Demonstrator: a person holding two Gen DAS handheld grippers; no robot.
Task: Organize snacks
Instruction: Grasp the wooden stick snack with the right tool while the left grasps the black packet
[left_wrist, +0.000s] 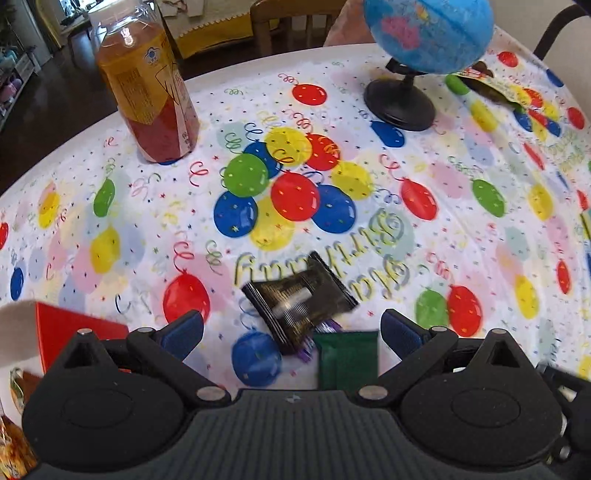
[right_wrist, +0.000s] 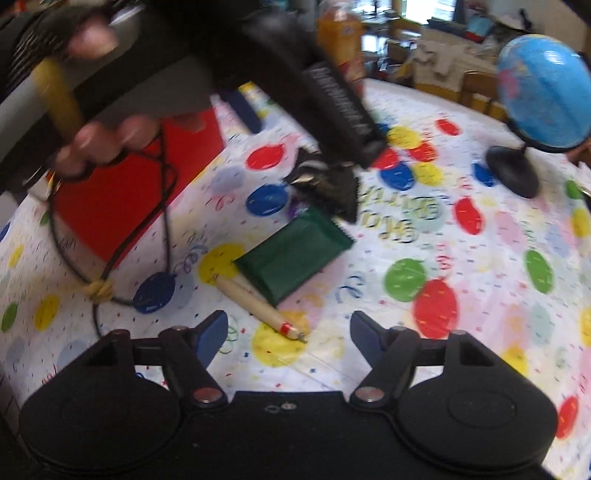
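A black snack packet (left_wrist: 299, 299) lies on the balloon tablecloth just ahead of my open left gripper (left_wrist: 291, 326), partly over a purple wrapper (left_wrist: 325, 328) and next to a dark green packet (left_wrist: 349, 360) between the fingers. In the right wrist view the green packet (right_wrist: 295, 254) lies flat ahead of my open, empty right gripper (right_wrist: 290, 330). The black packet (right_wrist: 325, 184) sits beyond it, under the left gripper (right_wrist: 340, 114), blurred. A pen (right_wrist: 266, 310) lies by the green packet.
A red box (left_wrist: 70, 332) stands at the left, also in the right wrist view (right_wrist: 122, 195). A tea bottle (left_wrist: 147, 85) stands far left. A globe (left_wrist: 421, 48) stands at the back, with a candy bag (left_wrist: 495, 88) beside it. A black cord (right_wrist: 110, 258) loops on the cloth.
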